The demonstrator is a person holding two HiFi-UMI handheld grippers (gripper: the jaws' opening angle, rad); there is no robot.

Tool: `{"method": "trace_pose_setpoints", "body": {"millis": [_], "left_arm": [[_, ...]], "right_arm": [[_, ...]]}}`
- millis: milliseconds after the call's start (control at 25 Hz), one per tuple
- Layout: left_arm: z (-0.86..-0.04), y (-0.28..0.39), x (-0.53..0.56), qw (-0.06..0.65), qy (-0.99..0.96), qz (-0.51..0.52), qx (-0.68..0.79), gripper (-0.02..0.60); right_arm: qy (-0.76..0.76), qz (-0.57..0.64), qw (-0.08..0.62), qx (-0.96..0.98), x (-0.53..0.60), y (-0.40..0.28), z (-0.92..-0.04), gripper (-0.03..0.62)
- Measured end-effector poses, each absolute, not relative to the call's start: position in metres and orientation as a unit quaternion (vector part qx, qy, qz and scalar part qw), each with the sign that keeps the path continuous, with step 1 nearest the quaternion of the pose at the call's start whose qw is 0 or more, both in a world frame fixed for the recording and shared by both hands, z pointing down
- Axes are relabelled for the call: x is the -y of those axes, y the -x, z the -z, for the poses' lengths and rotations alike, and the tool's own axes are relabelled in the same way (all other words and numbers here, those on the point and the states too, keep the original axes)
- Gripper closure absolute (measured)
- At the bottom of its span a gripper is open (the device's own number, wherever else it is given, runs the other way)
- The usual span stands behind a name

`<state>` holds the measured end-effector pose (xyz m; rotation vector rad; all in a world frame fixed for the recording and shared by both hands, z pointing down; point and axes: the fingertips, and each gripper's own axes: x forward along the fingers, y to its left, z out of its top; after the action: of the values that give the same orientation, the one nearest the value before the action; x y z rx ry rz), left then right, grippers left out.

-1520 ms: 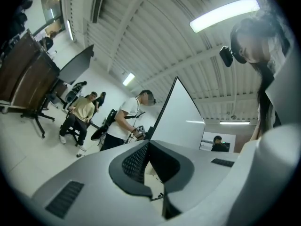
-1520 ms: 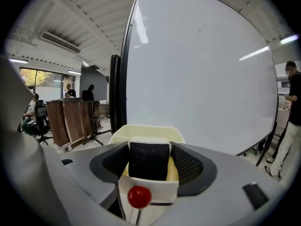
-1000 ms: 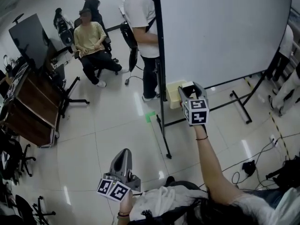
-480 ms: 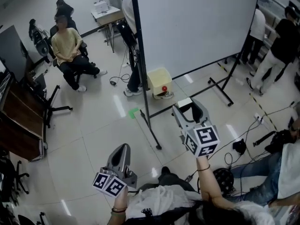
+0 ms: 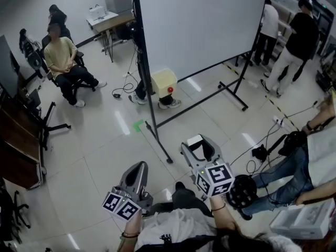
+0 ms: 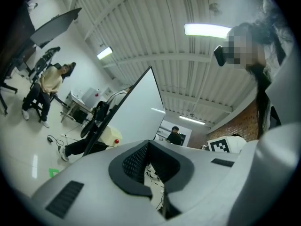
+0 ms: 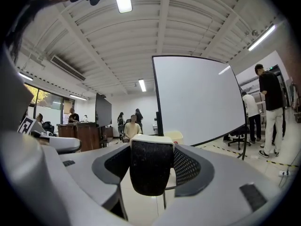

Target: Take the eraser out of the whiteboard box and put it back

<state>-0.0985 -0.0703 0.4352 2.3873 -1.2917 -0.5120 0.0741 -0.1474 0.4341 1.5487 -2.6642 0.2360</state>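
The big whiteboard (image 5: 199, 25) stands well away from me, so I think the job is about half done: the eraser is out and has yet to go back (I cannot pick out its box from here). A person in a chair (image 5: 63, 62) sits to the board's left. A cream cart (image 5: 164, 83) and the frame's long leg (image 5: 157, 140) lie on the floor between us. My left tool (image 5: 137, 168) is pinched narrow, with nothing in it. My right tool (image 5: 198, 144) is clamped on the eraser (image 7: 150, 171).
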Motion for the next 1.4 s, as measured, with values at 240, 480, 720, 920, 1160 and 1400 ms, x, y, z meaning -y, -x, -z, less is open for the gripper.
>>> {"method": "trace_pose_setpoints", "body": {"millis": [240,480,720,920,1160,1400], "left_arm": [[-0.439,0.103,0.062,0.166,-0.855,0.133,0.472,0.594],[-0.424,0.123,0.058,0.146,-0.842,0.171,0.491,0.594],[-0.436,0.131,0.052,0.164,-0.836,0.156,0.5,0.594],[-0.441,0.125,0.057,0.178,-0.84,0.147,0.491,0.594],[-0.45,0.111,0.058,0.198,-0.852,0.139,0.464,0.594],[-0.453,0.111,0.061,0.208,-0.853,0.14,0.457,0.594]], "right_arm": [[-0.495,-0.08,0.043,0.864,0.132,-0.064,-0.441,0.324],[-0.484,-0.074,0.046,0.871,0.137,-0.049,-0.438,0.324],[-0.475,-0.078,0.051,0.875,0.134,-0.039,-0.44,0.324],[-0.486,-0.085,0.053,0.868,0.132,-0.048,-0.444,0.324],[-0.504,-0.086,0.053,0.857,0.126,-0.061,-0.445,0.324],[-0.506,-0.046,0.042,0.861,0.172,-0.062,-0.414,0.324]]}}
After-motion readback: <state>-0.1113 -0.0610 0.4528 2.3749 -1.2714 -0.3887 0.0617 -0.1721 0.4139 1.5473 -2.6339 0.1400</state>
